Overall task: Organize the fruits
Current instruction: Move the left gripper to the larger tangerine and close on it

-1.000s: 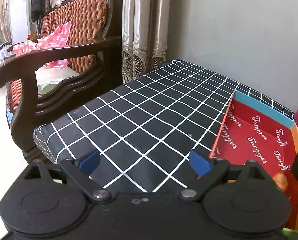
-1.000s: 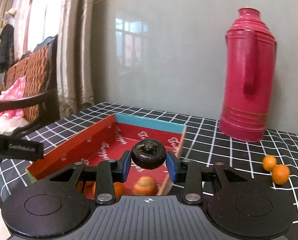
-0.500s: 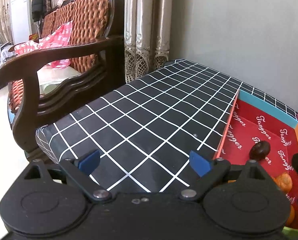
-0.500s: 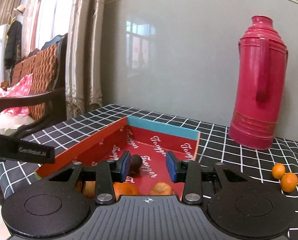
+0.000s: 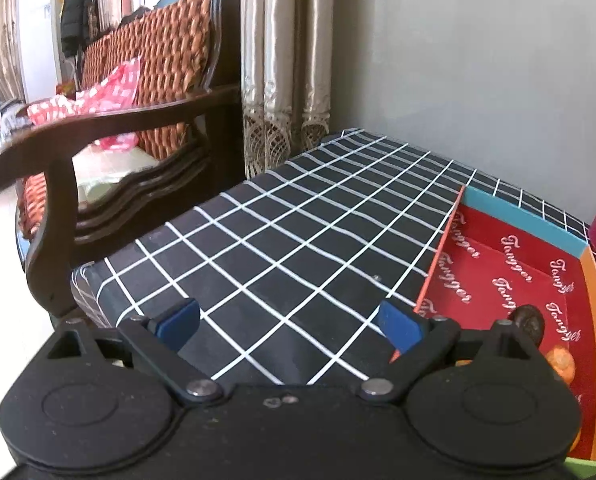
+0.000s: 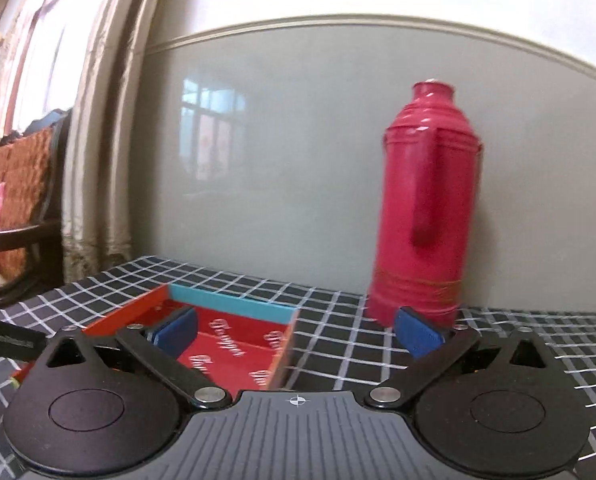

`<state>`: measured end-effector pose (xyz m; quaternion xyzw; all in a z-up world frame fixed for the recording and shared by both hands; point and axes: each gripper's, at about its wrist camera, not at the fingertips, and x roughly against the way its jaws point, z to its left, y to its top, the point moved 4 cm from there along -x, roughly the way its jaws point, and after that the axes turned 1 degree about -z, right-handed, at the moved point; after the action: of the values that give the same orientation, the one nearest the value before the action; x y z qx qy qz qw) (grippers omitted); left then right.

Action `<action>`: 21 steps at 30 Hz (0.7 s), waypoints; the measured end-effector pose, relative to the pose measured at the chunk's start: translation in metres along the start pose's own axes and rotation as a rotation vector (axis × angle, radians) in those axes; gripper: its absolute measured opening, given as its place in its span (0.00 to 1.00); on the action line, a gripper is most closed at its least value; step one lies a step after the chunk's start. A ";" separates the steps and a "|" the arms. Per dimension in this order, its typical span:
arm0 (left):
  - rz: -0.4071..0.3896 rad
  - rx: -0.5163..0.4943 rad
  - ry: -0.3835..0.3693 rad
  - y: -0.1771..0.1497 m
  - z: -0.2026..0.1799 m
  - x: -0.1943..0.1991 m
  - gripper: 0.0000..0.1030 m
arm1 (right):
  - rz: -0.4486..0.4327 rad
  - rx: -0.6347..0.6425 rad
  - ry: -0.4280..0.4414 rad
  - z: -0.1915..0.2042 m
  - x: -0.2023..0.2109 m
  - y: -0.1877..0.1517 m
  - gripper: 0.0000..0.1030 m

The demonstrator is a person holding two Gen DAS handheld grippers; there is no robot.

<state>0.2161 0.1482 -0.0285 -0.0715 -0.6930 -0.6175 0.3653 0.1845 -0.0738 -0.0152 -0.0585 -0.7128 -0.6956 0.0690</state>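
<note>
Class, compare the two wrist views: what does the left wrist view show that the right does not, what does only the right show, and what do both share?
Only the left wrist view: the dark fruit and an orange lying in the box, and the open left gripper.

Only the right wrist view: the whole red flask standing upright, and the open right gripper.

Both: the red box, the checked tablecloth, the wooden chair and the curtain.
</note>
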 end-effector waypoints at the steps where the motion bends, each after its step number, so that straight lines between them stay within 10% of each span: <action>1: -0.010 -0.001 -0.003 0.001 -0.001 0.002 0.87 | -0.006 0.012 -0.025 -0.002 0.002 0.000 1.00; 21: -0.130 -0.188 -0.270 -0.027 -0.142 0.062 0.88 | 0.031 -0.035 -0.563 -0.137 0.053 -0.017 1.00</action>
<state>0.2158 -0.0086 -0.0172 -0.1425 -0.6781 -0.6867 0.2198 0.1318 -0.2116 -0.0191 -0.2613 -0.6907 -0.6631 -0.1222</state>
